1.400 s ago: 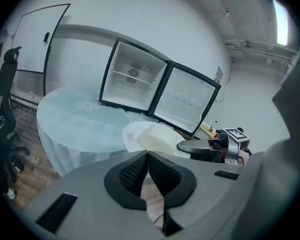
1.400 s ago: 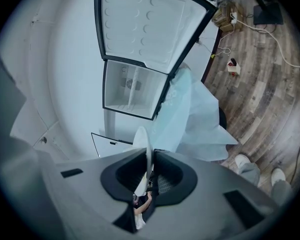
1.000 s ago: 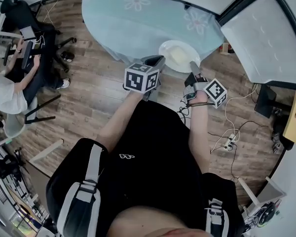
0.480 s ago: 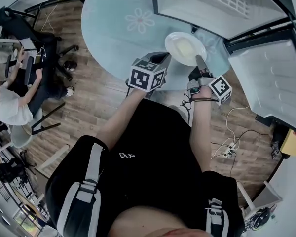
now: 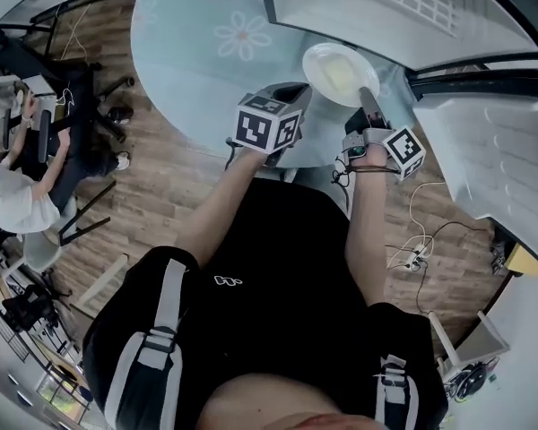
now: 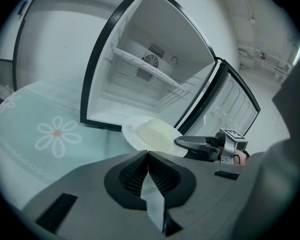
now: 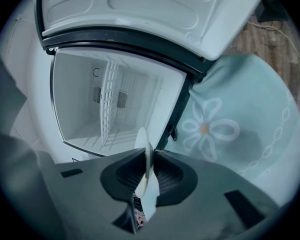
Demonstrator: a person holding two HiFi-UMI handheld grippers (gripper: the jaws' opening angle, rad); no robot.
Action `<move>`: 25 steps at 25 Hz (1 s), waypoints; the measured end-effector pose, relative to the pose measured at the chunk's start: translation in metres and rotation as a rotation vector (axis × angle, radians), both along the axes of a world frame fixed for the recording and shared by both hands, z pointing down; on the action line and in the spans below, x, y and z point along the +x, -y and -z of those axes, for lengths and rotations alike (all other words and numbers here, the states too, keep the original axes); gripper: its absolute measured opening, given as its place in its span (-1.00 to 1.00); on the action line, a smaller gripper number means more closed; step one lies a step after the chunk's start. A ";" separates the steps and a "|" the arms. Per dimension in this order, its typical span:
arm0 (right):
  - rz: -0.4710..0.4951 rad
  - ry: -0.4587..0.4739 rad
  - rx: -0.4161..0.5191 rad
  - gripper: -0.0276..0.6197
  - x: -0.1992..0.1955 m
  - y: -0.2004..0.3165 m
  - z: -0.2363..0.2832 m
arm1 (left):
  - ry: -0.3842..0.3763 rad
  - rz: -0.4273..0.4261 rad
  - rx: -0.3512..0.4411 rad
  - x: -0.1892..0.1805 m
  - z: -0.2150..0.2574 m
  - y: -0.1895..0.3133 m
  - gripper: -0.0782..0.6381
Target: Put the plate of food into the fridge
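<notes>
Your right fingers (image 7: 176,178) are clamped on the plate (image 7: 143,143), which shows edge-on between them. So the right gripper (image 7: 147,156) carries it by the rim, rolled onto its side to do so. Your left fingers (image 6: 126,176) are pressed together with their tips at the plate's near rim. The left gripper (image 6: 148,153) sits upright while the plate lies flat, so I judge that it isn't pinching the plate. I cannot tell whether it props the plate from below or only touches it. The food (image 6: 157,134), a pale mound, sits in the middle of the plate. You hold the plate level in the air above the bench (image 5: 197,70), just in front of the fridge (image 6: 155,84) and not yet past its frame. The door (image 6: 232,104) stands wide open, so the pick-up and the opening are done. By my reading you're past halfway: what's left is to carry the plate in, set it on the shelf (image 6: 140,64) or the floor below it, let go and draw back. Both your forearms reach forward from your body, the left slanting in from the left, the right running nearly straight ahead. The grippers flank the plate on either side.
</notes>
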State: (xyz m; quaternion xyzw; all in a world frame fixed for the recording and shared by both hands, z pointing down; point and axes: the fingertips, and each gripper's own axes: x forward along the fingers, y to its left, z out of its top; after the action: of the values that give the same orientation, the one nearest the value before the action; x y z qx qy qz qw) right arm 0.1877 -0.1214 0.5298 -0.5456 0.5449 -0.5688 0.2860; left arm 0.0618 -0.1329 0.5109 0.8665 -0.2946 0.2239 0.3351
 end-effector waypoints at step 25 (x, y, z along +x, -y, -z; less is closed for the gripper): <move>0.104 -0.025 -0.066 -0.76 0.018 0.089 -0.014 | -0.042 0.188 -0.085 0.003 -0.016 0.063 -0.79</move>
State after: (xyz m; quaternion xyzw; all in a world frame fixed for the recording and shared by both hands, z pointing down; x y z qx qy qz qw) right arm 0.2060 -0.2108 0.5434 -0.5327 0.5569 -0.5938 0.2313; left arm 0.0647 -0.1955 0.5274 0.8246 -0.3577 0.1854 0.3972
